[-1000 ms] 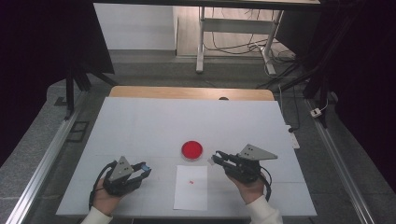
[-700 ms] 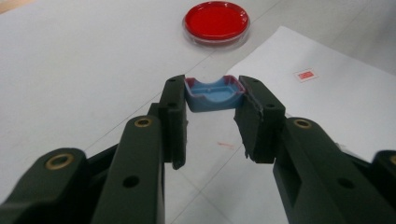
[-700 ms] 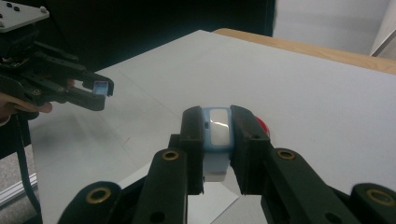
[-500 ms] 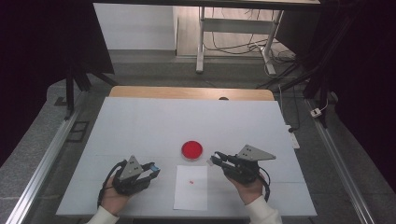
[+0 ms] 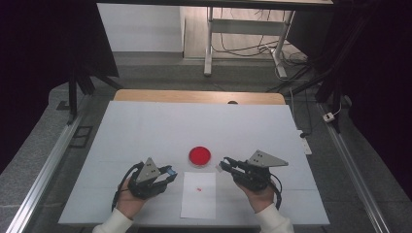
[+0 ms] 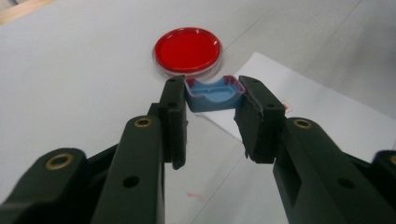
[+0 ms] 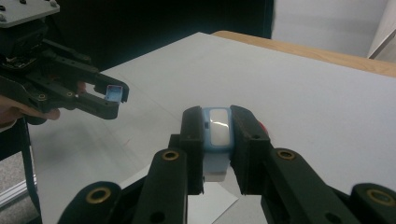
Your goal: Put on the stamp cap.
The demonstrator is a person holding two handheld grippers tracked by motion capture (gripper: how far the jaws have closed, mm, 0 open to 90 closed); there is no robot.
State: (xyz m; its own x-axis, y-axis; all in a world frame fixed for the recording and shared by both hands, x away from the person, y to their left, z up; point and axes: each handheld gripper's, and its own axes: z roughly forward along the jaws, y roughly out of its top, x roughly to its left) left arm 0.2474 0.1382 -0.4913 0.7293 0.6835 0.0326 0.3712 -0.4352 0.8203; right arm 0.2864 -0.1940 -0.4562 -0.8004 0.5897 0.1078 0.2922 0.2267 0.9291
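Pinching a blue cap (image 6: 212,95), the left gripper (image 6: 212,100) should be aligned squarely with the case (image 7: 218,128) clamped in the right gripper (image 7: 218,140), lower middle.

Too small in the high view to tell: what the left hand-held gripper (image 5: 167,174) and the right hand-held gripper (image 5: 224,164) carry. Cut off by the bottom edge there: both sleeves. Hidden behind the jaws in the left gripper view: the near rim of the red dish (image 6: 187,49) and part of the white sheet (image 6: 327,112). Hidden in the right gripper view: most of the red dish (image 7: 262,127), and the lower end of the light blue piece (image 7: 217,133).
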